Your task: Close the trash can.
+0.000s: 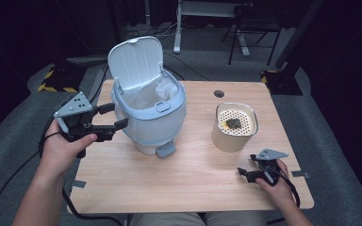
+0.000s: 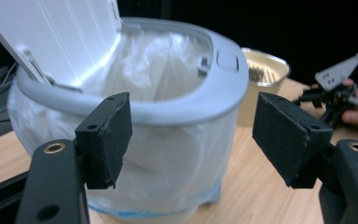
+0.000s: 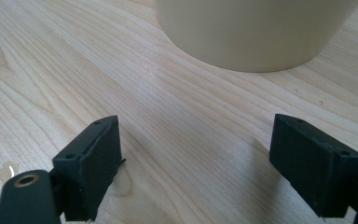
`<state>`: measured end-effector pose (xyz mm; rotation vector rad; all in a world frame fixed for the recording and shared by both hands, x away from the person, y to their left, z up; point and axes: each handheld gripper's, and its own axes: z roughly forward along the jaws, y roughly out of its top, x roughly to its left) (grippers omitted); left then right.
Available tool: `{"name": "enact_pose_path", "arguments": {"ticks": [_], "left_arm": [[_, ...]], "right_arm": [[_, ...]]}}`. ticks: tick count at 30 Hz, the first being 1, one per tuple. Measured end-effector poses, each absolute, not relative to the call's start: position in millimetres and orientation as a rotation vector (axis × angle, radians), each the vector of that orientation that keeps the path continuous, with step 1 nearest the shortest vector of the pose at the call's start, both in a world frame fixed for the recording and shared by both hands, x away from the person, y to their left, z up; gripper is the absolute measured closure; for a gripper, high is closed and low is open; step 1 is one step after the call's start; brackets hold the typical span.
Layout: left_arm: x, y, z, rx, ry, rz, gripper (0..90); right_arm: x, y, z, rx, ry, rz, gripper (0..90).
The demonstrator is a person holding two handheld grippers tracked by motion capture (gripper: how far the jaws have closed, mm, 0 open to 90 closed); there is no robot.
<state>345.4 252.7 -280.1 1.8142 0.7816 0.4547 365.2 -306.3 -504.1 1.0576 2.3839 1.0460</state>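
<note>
Beside the bin [image 1: 148, 110], whose lid stands open over its liner, my left gripper [image 1: 112, 117] hangs wide open and empty, just off the rim. Right of the bin stands the beige container [image 1: 234, 127] holding a dark scrap [image 1: 233, 123]; my right gripper [image 1: 245, 173], open and empty, should take the container squarely, low on its wall, from the surface [image 1: 184, 179].

Both grippers, left gripper [image 1: 112, 117] and right gripper [image 1: 245, 173], are black with grey perforated three-cornered plates, brass-ringed screw holes, trailing black cables.
</note>
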Motion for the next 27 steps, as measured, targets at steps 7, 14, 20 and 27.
{"name": "enact_pose_path", "arguments": {"ticks": [7,14,20,27], "left_arm": [[356,255,-258,1.755,0.811,0.507,30.0],[375,262,-237,1.709,0.912,0.610,29.3],[391,265,-226,1.697,0.934,0.637,28.7],[414,266,-219,1.711,0.928,0.661,28.9]], "right_arm": [[365,-306,-504,1.057,2.384,1.044,17.0],[366,-304,-504,1.067,2.377,1.042,17.0],[366,-304,-504,1.066,2.377,1.041,17.0],[366,-304,-504,1.066,2.377,1.042,17.1]]}}
